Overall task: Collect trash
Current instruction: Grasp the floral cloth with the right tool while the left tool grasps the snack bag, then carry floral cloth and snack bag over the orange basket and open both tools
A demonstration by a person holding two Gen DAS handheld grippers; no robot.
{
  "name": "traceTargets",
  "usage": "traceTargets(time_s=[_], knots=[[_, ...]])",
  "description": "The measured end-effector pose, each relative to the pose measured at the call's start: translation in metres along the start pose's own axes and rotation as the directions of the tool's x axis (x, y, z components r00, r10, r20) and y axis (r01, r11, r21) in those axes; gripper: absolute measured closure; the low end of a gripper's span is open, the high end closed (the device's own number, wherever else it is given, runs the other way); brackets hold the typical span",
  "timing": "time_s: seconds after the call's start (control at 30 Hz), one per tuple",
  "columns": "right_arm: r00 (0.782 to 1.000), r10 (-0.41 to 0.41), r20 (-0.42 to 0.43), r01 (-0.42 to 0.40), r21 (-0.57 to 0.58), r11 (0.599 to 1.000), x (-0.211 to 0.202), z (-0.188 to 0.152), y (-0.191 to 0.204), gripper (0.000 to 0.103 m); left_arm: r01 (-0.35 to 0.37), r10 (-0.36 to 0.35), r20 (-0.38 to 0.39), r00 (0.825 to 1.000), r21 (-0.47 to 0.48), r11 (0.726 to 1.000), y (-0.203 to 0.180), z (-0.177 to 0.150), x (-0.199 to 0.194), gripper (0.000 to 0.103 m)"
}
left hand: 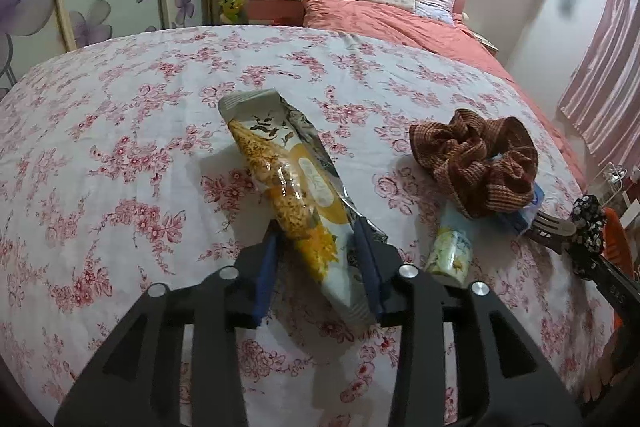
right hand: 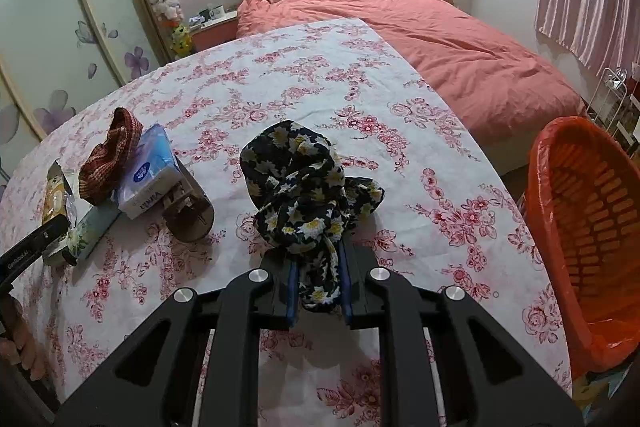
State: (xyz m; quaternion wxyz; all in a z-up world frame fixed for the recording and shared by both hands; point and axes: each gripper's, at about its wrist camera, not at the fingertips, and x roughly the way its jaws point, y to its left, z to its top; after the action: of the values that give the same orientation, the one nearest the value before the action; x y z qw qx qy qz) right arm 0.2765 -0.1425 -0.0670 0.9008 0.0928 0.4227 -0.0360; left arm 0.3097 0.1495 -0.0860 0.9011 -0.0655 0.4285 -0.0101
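The left hand-held gripper (left hand: 318, 247) stands with its blue pads spread apart on either side of the snack wrapper (left hand: 292, 187), which lies flat on the flowered tabletop (left hand: 120, 131) with its near end between the pads; from the left wrist view we cannot tell whether the pads already touch the foil, and we judge them not yet closed on it. To do this step well we would close low, across the narrow width of the wrapper, since thin crinkled film will likely slip or fold if pinched only at an edge. Just right of the wrapper sit a brown scrunchie (left hand: 476, 163) and a small floral-print packet (left hand: 452, 251), so we would keep the right pad clear of them. In the right wrist view, the right hand-held gripper (right hand: 318, 283) is clamped narrowly on a dark daisy-print scrunchie (right hand: 304, 187), whose bulk bunches ahead of the pads. The orange bin (right hand: 592, 227) stands to the right of that scrunchie, off the tabletop's edge. To its left lie a tissue pack (right hand: 148, 171) and a brown hair clip (right hand: 192, 215). We would sort trash from keepsakes before dropping anything.
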Motion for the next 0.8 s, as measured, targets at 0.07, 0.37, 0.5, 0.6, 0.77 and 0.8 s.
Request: traceTargets(time_s=[0.07,0.37,0.5,0.6,0.77,0.8], knots=[[1.0,-0.005,-0.001,0.005,-0.006,1.0,-0.0003,0.0,0.0008,0.086,-0.004,0.004,0.0,1.0,-0.003,1.0,0.0002,-0.0002,-0.0005,0.064],[1.0,-0.022,-0.003,0.022,-0.021,1.0,0.0012,-0.001,0.0037,0.085,-0.005,0.005,0.003,1.0,-0.037,0.999,0.0049,-0.001,-0.0029,0.063],[1.0,-0.011,-0.003,0.011,-0.01,1.0,0.0017,-0.0016,0.0031,0.085,0.002,-0.002,0.007,1.0,-0.061,0.998,0.0092,-0.0024,-0.0049,0.063],[1.0,-0.009,-0.003,0.009,-0.008,1.0,0.0016,-0.0014,0.0021,0.085,-0.004,0.005,0.006,1.0,-0.056,0.998,0.0075,-0.0021,-0.0049,0.063],[1.0,0.001,-0.002,-0.001,0.001,1.0,0.0018,-0.0014,0.0004,0.085,0.002,-0.001,0.007,1.0,-0.062,0.998,0.0068,-0.0023,-0.0051,0.063],[1.0,0.001,-0.002,-0.001,0.001,1.0,0.0016,-0.0012,0.0001,0.085,0.003,-0.003,0.007,1.0,-0.063,0.998,0.0074,-0.0021,-0.0051,0.063]])
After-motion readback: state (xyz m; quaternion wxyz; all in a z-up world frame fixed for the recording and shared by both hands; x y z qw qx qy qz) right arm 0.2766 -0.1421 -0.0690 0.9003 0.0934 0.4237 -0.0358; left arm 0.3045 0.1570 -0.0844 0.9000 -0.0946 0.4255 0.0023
